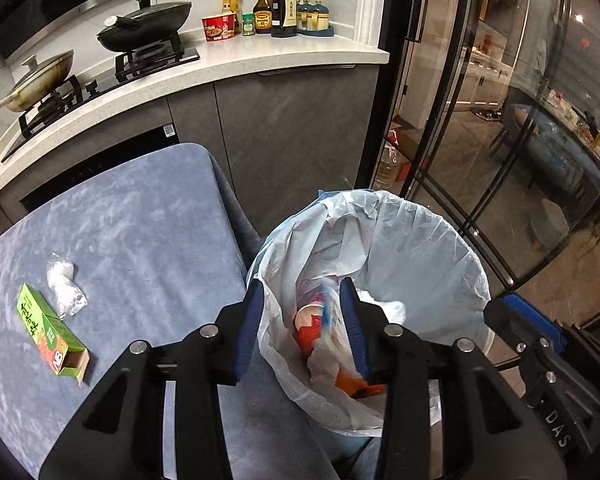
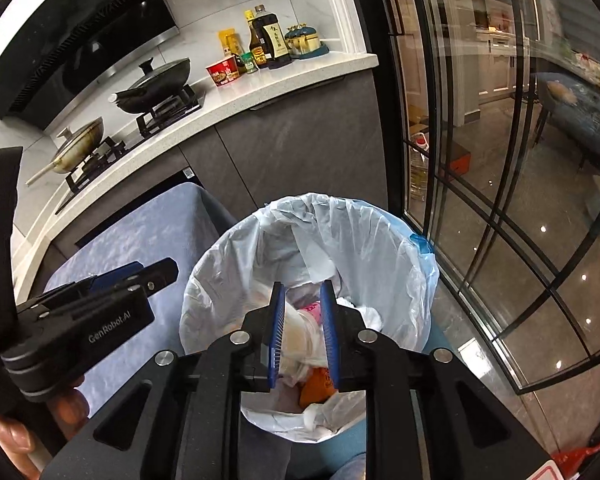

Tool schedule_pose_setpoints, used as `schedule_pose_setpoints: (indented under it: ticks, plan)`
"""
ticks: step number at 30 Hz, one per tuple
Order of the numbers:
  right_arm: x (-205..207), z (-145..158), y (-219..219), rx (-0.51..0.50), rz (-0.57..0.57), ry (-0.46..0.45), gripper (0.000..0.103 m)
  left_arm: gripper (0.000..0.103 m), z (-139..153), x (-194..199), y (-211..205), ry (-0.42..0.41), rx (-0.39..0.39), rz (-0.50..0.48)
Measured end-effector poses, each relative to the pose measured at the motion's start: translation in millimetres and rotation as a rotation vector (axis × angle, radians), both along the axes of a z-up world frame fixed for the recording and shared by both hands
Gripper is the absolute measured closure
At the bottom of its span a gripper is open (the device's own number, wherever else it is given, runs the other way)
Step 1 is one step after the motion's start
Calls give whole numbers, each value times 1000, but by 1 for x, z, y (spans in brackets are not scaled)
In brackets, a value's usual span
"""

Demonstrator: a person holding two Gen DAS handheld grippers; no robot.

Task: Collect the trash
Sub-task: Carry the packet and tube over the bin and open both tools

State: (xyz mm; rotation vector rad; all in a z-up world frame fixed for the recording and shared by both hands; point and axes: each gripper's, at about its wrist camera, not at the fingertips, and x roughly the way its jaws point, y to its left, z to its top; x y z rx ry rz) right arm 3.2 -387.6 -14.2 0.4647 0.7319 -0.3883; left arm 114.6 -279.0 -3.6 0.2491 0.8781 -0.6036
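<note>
A trash bin lined with a pale plastic bag (image 1: 420, 240) (image 2: 372, 248) stands beside a blue-covered table (image 1: 132, 220) (image 2: 148, 232). Inside lie a cup, orange wrappers and white tissue (image 1: 320, 324) (image 2: 312, 388). A green carton (image 1: 50, 330) and a crumpled white wrapper (image 1: 64, 284) lie on the table at the left. My left gripper (image 1: 302, 296) is open and empty above the bin's left rim. My right gripper (image 2: 303, 292) is open and empty above the bin's mouth. Each gripper shows in the other's view, the right (image 1: 516, 320) and the left (image 2: 140, 276).
A kitchen counter (image 1: 260, 64) behind the table holds a stove with two pans (image 1: 148, 24), a red noodle cup (image 1: 219, 27) and sauce bottles (image 1: 283, 4). Grey cabinets stand below. A glass sliding door (image 1: 480, 140) is at the right of the bin.
</note>
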Motion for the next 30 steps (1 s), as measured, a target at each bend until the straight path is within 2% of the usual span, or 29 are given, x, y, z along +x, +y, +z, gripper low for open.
schedule_pose_setpoints:
  ticks: [12, 25, 27, 30]
  plan:
    - [3, 10, 21, -3, 41, -19, 84, 66, 6, -1, 22, 3, -24, 31]
    - [21, 16, 71, -18, 140, -10, 83, 64, 8, 14, 93, 29, -41, 164]
    - [24, 16, 80, -20, 154, -8, 83, 61, 6, 19, 107, 36, -43, 192]
    - [29, 15, 93, -23, 177, -3, 79, 45, 4, 24, 129, 28, -34, 251]
